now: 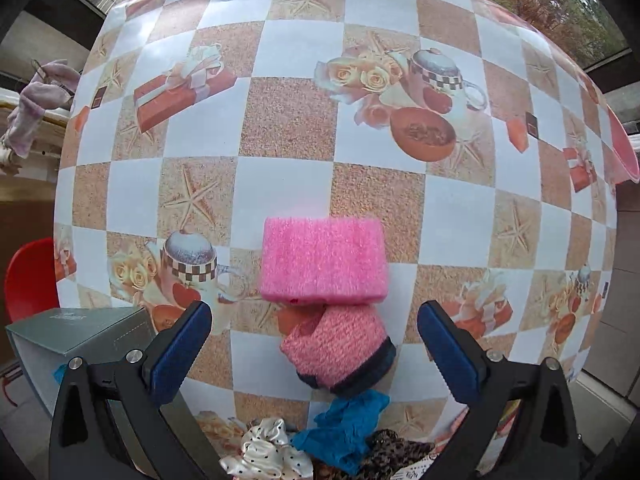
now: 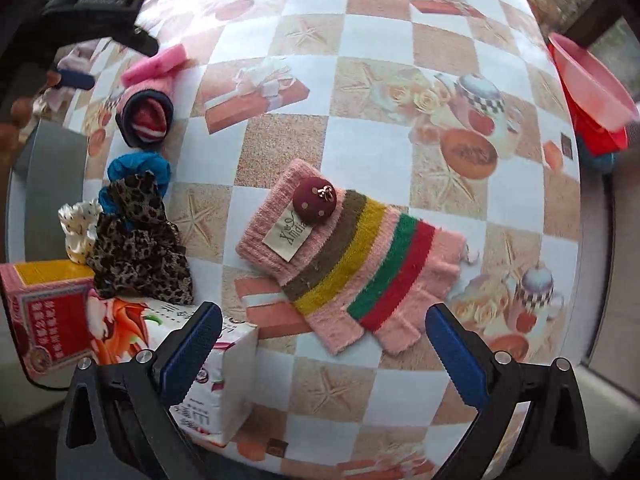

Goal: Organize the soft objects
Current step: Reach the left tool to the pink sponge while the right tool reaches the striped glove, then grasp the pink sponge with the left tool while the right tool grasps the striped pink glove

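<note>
The left gripper (image 1: 314,354) is hovering with jaws spread wide and empty over a rolled pink sock (image 1: 338,350), which is touching a pink sponge (image 1: 323,260) on the table (image 1: 288,120). Just below the sock, a blue scrunchie (image 1: 346,428), a white dotted scrunchie (image 1: 266,452) and a leopard scrunchie (image 1: 400,452) are lying bunched together. The right gripper (image 2: 324,354) is also showing spread, empty jaws, hanging above a striped pink glove (image 2: 348,256) that is lying flat, apart from the other soft things. Its cloth label is reading "Xmdia" or similar, beside a maroon button (image 2: 314,200). A printed box (image 2: 120,336) is sitting at the table's near left edge; its writing is too small to read.
</note>
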`<state>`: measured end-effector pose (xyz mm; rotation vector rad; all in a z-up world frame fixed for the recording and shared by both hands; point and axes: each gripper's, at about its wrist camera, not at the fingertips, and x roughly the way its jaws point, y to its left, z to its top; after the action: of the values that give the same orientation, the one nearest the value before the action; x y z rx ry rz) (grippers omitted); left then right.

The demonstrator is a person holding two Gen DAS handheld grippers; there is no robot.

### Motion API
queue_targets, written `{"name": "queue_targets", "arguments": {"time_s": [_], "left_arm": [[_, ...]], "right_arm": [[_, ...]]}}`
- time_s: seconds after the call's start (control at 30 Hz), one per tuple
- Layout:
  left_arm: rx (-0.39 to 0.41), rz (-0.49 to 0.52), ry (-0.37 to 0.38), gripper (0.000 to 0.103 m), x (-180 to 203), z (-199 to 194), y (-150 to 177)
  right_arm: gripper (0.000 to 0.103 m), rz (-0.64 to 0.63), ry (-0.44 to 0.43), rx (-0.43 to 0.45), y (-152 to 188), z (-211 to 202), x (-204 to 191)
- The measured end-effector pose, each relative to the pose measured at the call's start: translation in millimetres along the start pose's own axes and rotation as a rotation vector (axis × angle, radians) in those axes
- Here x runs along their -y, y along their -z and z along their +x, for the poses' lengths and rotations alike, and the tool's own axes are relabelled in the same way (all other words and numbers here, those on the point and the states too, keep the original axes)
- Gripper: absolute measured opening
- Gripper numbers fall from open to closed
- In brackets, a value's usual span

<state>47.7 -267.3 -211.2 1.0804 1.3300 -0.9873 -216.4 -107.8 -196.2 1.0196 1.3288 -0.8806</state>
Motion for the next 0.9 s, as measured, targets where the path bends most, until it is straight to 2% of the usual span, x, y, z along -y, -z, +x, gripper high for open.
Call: {"name": "queue_targets", "arguments": {"time_s": [0.17,0.27,0.43,0.5,0.63,0.77,0.83,0.9], "left_arm": [[-0.004,-0.032,-0.017,0.103,1.6,19.2,-9.6],[-0.006,-0.044,-0.027,0.103,2.3,28.3,-13.0],[-0.023,-0.070,-0.030,0.103,-1.4,41.4,-14.9],[-0.040,-0.078,-0.029,0.103,-3.2,48.8,-14.7],[-0.046,-0.125,0.035,0.103,-8.5,54.4,-11.6],[-0.064,-0.116,0.034,0.103,-10.9,56.2,-8.9],[-0.088,-0.120,0.032,0.103,-8.9,59.9,-17.8],[-0.092,-0.125,0.023,0.102,-4.5,61.0,-19.6]], "right_arm": [[0.103,-0.280,0.065,0.037,-10.7,17.5,-24.5],[0.103,-0.372,0.087,0.035,-16.2,35.9,-33.1],[0.103,-0.406,0.103,0.024,-18.8,60.8,-32.1],[0.103,-0.402,0.078,0.034,-18.9,61.0,-29.8],[0.103,-0.414,0.070,0.027,-19.8,61.5,-25.9],[0.103,-0.401,0.065,0.037,-28.7,60.0,-23.6],[0.103,-0.403,0.066,0.036,-32.8,58.7,-23.3],[0.103,-0.424,0.074,0.003,-34.7,59.1,-27.4]]}}
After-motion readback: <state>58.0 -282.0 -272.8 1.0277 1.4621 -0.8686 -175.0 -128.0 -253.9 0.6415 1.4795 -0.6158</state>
